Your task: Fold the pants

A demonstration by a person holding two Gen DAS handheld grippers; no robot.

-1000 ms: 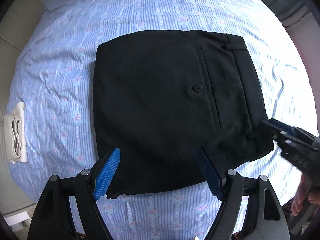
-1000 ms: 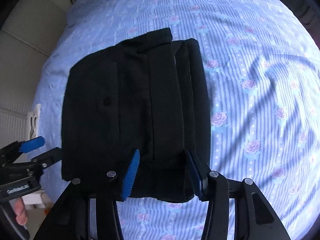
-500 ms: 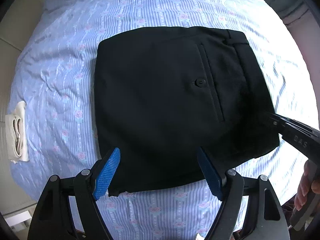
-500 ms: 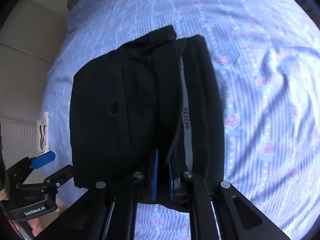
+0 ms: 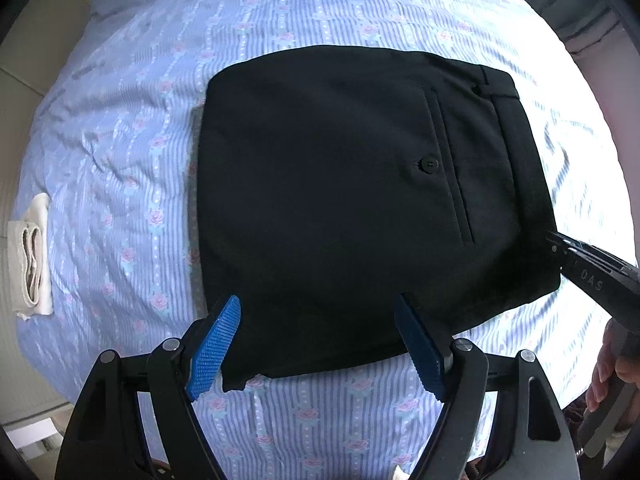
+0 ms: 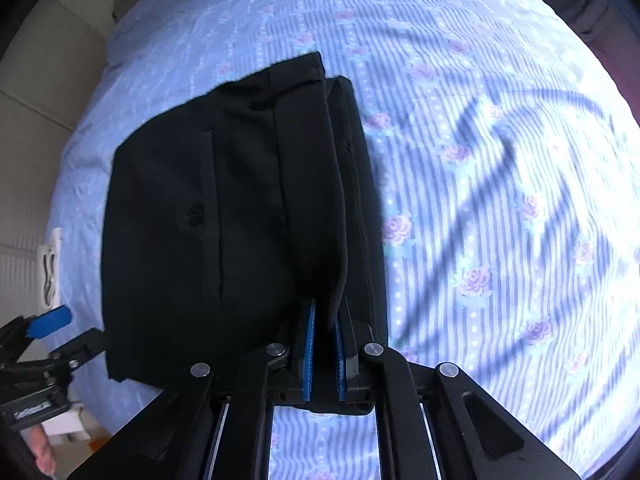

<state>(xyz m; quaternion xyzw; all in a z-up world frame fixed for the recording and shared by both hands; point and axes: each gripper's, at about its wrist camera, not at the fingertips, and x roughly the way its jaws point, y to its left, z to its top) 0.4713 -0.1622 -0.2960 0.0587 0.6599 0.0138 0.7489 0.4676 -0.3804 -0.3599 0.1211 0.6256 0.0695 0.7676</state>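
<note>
At the waistband end of the folded black trousers (image 6: 224, 216), the right gripper (image 6: 324, 354) was clamped on the top layer, while the left gripper (image 5: 320, 350) hovered spread wide over their near edge.

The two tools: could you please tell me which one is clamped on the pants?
The right tool: its blue pads are pinched on the waistband edge of the black pants. The left tool is spread wide, gripping nothing.

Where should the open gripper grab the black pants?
Probably the near edge of the pants, coming in low from the near side. That edge already lies between the left gripper pads, wide open. The right gripper is shut on the waistband end, so a grip at the left near corner would balance it.
</note>
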